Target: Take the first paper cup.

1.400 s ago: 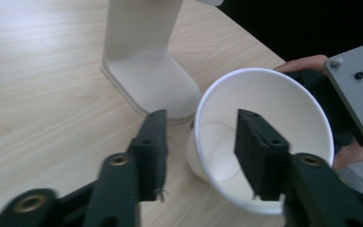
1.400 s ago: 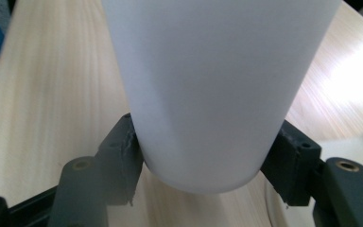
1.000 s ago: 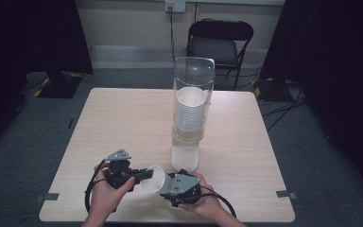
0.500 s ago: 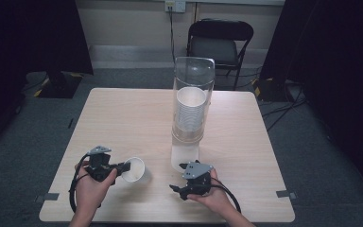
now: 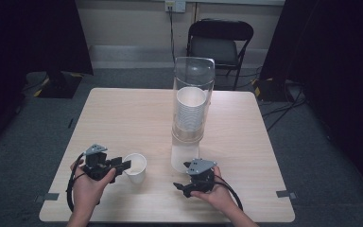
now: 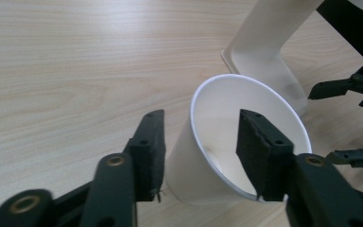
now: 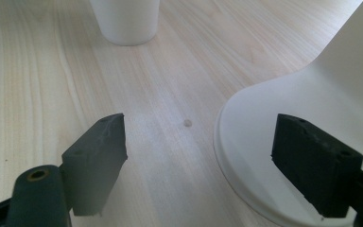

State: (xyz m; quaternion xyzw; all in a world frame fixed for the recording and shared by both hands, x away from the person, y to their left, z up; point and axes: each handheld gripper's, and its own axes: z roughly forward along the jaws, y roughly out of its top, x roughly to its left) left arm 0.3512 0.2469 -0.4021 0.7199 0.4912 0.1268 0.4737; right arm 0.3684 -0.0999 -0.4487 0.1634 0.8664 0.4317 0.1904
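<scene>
left gripper jaws just opened, loosely straddling paper cup wall | right gripper open, empty | risk: pulling back snags rim, cup tips

wooden table, paper cup, cup dispenser

A white paper cup stands upright and empty on the wooden table near its front edge, mouth open upward. It sits to the left of the white base of the cup dispenser, a little apart from it.
</scene>
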